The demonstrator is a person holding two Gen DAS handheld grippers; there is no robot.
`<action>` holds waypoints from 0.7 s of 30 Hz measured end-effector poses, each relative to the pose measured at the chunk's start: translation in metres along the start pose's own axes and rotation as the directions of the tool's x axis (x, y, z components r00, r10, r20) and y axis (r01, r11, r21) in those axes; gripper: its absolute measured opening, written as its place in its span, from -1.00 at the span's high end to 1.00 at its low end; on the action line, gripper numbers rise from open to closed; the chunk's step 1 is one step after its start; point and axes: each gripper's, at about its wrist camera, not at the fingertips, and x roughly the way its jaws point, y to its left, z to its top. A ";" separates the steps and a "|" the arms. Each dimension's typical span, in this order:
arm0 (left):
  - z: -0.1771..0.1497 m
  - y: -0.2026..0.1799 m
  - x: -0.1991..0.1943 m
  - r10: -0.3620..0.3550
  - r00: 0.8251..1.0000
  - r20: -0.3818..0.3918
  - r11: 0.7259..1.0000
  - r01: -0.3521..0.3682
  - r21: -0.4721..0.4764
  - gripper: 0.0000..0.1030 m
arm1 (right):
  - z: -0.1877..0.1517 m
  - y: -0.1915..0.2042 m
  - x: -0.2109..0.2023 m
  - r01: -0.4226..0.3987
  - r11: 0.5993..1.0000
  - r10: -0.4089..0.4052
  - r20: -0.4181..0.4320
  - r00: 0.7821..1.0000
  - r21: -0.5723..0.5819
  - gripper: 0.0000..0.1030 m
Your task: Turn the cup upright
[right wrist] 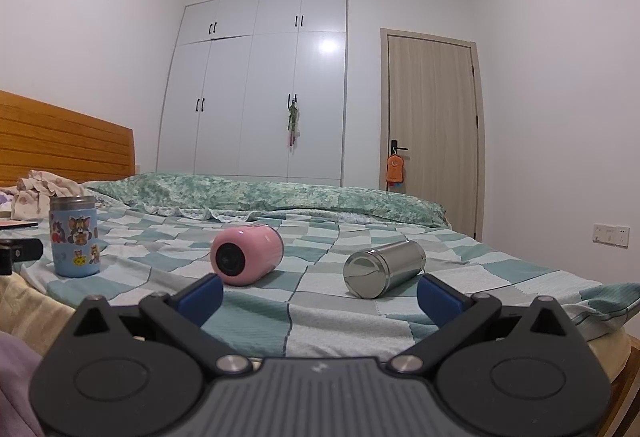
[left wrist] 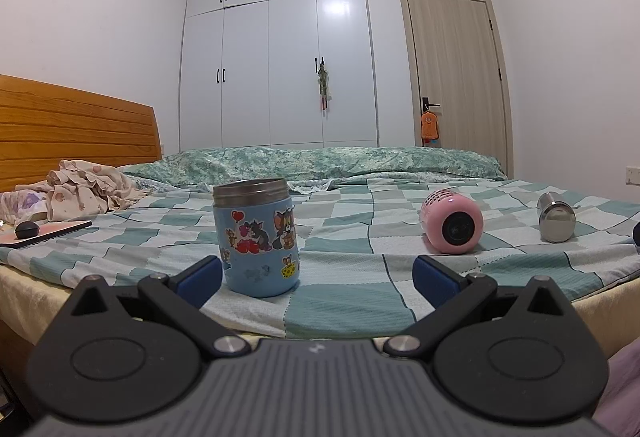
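Note:
A blue cartoon-sticker cup (left wrist: 258, 237) stands upright on the checked bedspread (left wrist: 344, 261), just beyond my left gripper (left wrist: 318, 273), which is open and empty; the cup sits by the left fingertip. A pink cup (left wrist: 454, 223) lies on its side to the right, its base facing me. A steel cup (left wrist: 556, 217) lies on its side further right. In the right wrist view my right gripper (right wrist: 320, 293) is open and empty, short of the pink cup (right wrist: 246, 255) and the steel cup (right wrist: 382, 269). The blue cup (right wrist: 74, 237) stands at the left.
Crumpled clothes (left wrist: 84, 189) and a flat tablet with a dark round object (left wrist: 26, 229) lie at the bed's left by the wooden headboard (left wrist: 76, 125). A green quilt (left wrist: 320, 163) runs along the far side. A wardrobe (left wrist: 280, 57) and door (left wrist: 456, 69) stand behind.

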 end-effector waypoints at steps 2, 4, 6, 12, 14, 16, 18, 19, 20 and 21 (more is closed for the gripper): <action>0.000 0.000 0.000 0.000 1.000 0.000 1.000 0.000 0.000 -1.00 | 0.000 0.000 0.000 0.000 1.000 0.000 0.001 1.000 0.000 -1.00; 0.000 0.000 0.000 0.000 1.000 0.000 1.000 0.000 0.001 -1.00 | 0.000 0.000 0.000 -0.001 1.000 0.001 0.002 1.000 0.000 -1.00; 0.000 0.000 0.000 0.000 1.000 0.001 1.000 0.000 0.000 -1.00 | 0.000 0.001 0.000 -0.002 1.000 0.002 0.002 1.000 0.000 -1.00; 0.000 0.000 0.000 -0.001 1.000 0.002 1.000 0.001 0.001 -1.00 | 0.000 0.001 0.000 -0.002 1.000 0.002 0.003 1.000 0.000 -1.00; 0.000 0.000 0.000 -0.001 1.000 0.002 1.000 0.001 0.000 -1.00 | 0.000 0.001 0.000 -0.002 1.000 0.002 0.003 1.000 0.000 -1.00; 0.000 0.000 0.000 -0.001 1.000 0.002 1.000 0.001 0.001 -1.00 | 0.000 0.001 0.000 -0.001 1.000 0.001 0.003 1.000 0.000 -1.00; 0.000 -0.001 0.000 -0.001 1.000 0.004 1.000 0.001 0.001 -1.00 | 0.000 0.002 0.000 -0.001 1.000 0.001 0.003 1.000 0.000 -1.00; 0.000 -0.001 0.000 -0.002 1.000 0.005 1.000 0.002 0.001 -1.00 | 0.000 0.001 0.000 -0.001 1.000 0.001 0.003 1.000 0.000 -1.00; -0.001 -0.001 -0.001 -0.002 1.000 0.005 1.000 0.002 0.002 -1.00 | 0.000 0.001 0.000 -0.001 1.000 0.001 0.003 1.000 0.000 -1.00; -0.001 -0.001 -0.001 -0.002 1.000 0.005 1.000 0.002 0.001 -1.00 | 0.000 0.001 0.000 -0.001 1.000 0.001 0.003 1.000 0.000 -1.00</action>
